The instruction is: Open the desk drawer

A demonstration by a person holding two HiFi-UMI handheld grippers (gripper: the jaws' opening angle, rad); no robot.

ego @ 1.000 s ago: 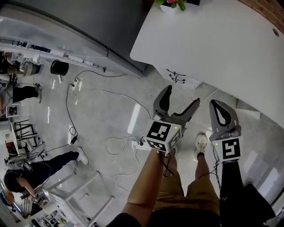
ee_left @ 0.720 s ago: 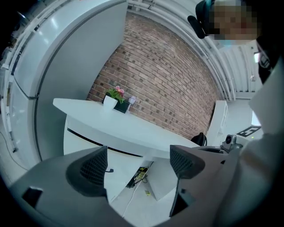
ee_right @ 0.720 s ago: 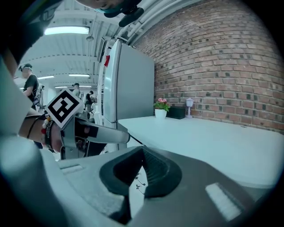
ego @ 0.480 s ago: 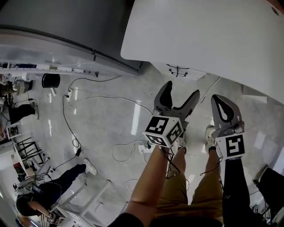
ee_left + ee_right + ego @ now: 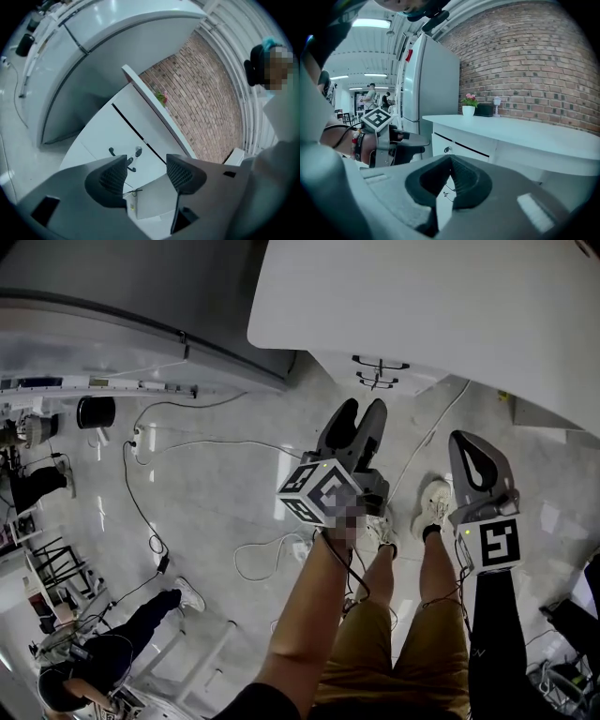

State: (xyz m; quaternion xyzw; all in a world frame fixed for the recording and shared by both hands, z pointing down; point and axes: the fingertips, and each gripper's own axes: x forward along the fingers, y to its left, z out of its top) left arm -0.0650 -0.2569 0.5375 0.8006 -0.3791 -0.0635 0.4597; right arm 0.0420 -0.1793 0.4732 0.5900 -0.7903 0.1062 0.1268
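Observation:
The white desk (image 5: 422, 306) fills the top right of the head view. Under it sits a white drawer unit (image 5: 347, 367) with dark handles (image 5: 380, 363). My left gripper (image 5: 359, 414) hangs just in front of the unit, apart from it. Its jaws have just been closing and stand partly open with nothing between them. In the left gripper view, my left gripper (image 5: 147, 171) points at the drawer fronts (image 5: 108, 131), with the handles (image 5: 112, 151) and a lock (image 5: 138, 150) just beyond its fingertips. My right gripper (image 5: 478, 454) is shut and empty, to the right.
Cables (image 5: 187, 442) and a power strip (image 5: 305, 549) lie on the floor to the left. The person's legs and shoes (image 5: 433, 498) stand below the grippers. A tall grey fridge (image 5: 431, 79) stands by the desk. A flower pot (image 5: 468, 109) sits on the desk's far end.
The left gripper has rolled, and its jaws have narrowed. Both grippers have sunk and come nearer the drawer unit. The right gripper stays shut.

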